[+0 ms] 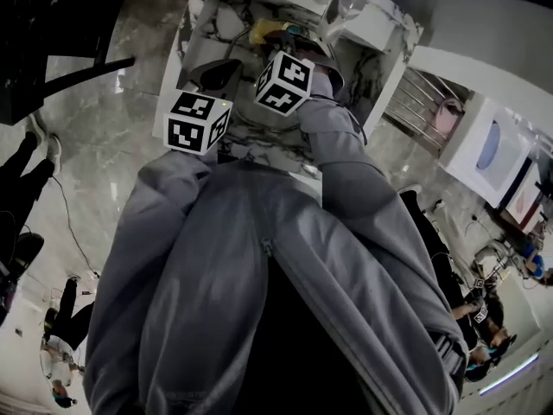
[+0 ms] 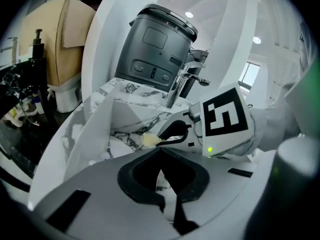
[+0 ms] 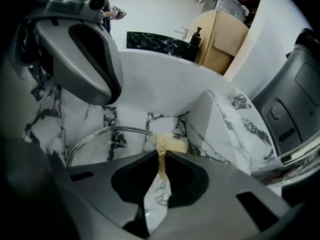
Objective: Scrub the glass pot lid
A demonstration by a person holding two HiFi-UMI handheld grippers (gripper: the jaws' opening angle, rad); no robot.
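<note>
Although only an arc of its metal rim shows, the glass pot lid [image 3: 112, 128] can be placed: it sits on the marble counter [image 3: 50, 114], just ahead of and to the left of the right gripper [image 3: 161, 155] in that gripper's own view. Marble veining reads through the glass. The lid appears to lie flat or nearly so. Being round, it has no long axis to report, and its knob is not visible, so which face is up cannot be told. The right gripper's jaws are clamped together on a yellow sponge [image 3: 169, 143], a tuft of which sticks out past the tips, at or just beside the rim; contact cannot be confirmed. The left gripper [image 2: 160, 153] is fully closed with nothing between its jaws, and it hangs above the counter at the lid's far side, apart from the lid. Judgement: the scrubbing stroke is about to begin or barely under way. To do it well, the sponge should be pressed flat on the glass and worked in overlapping circles from rim to centre, while the idle left gripper steadies the rim so the lid does not skate. Beyond the counter stand a tap [image 2: 180, 84] and a grey appliance [image 2: 155, 49].
</note>
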